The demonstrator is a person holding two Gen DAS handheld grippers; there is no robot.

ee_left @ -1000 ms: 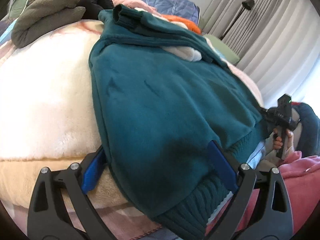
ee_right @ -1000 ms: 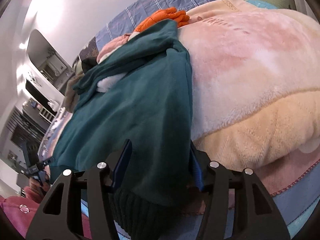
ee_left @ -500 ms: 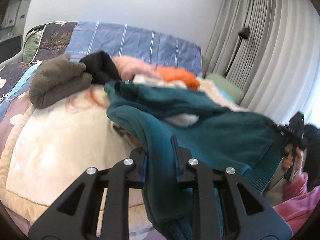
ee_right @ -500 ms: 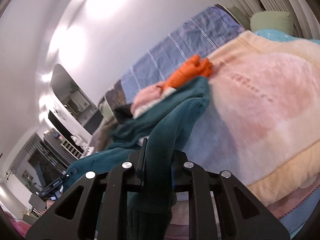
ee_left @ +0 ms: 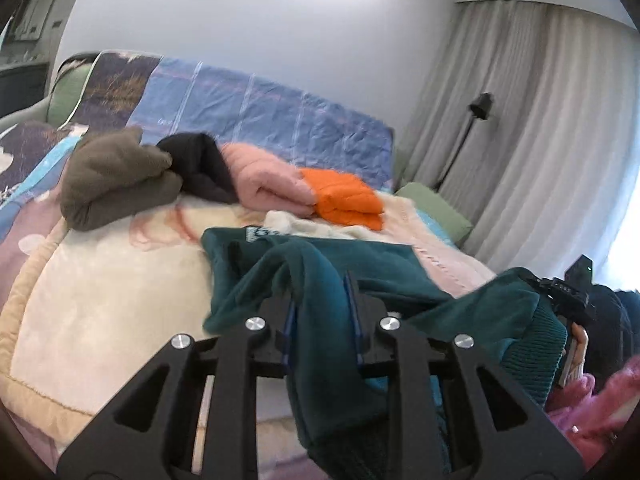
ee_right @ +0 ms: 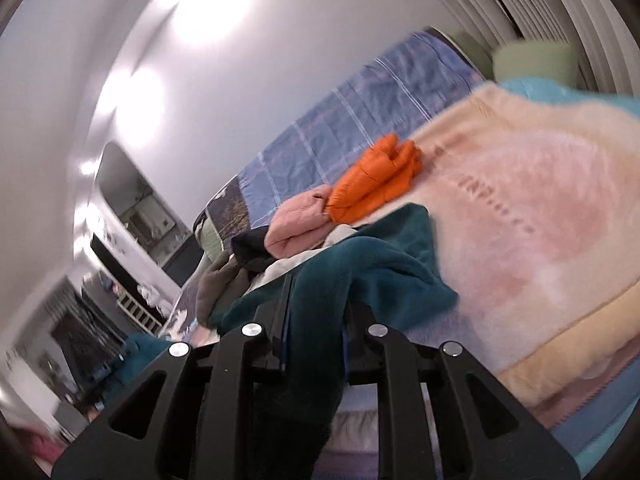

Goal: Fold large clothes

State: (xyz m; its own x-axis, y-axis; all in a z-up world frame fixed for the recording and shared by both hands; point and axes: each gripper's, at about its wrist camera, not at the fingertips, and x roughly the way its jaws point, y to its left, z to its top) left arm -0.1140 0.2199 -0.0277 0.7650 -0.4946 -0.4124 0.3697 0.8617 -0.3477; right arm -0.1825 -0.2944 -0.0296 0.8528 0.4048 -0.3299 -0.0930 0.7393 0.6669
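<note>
Both: left tool (ee_left: pixel 320 316) and right tool (ee_right: pixel 316 316) clamp the sweater (ee_left: pixel 360 272) hem, probably; carry level toward far bed (ee_left: pixel 100 280).

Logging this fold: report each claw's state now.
Left claw: closed on the teal sweater.
Right claw: closed on the teal sweater.

Soft matt teal fleece sweater (ee_left: pixel 320 280) (ribbed knit hem), plush cream blanket (ee_left: pixel 112 292), matt black plastic fingers (ee_left: pixel 256 360)
</note>
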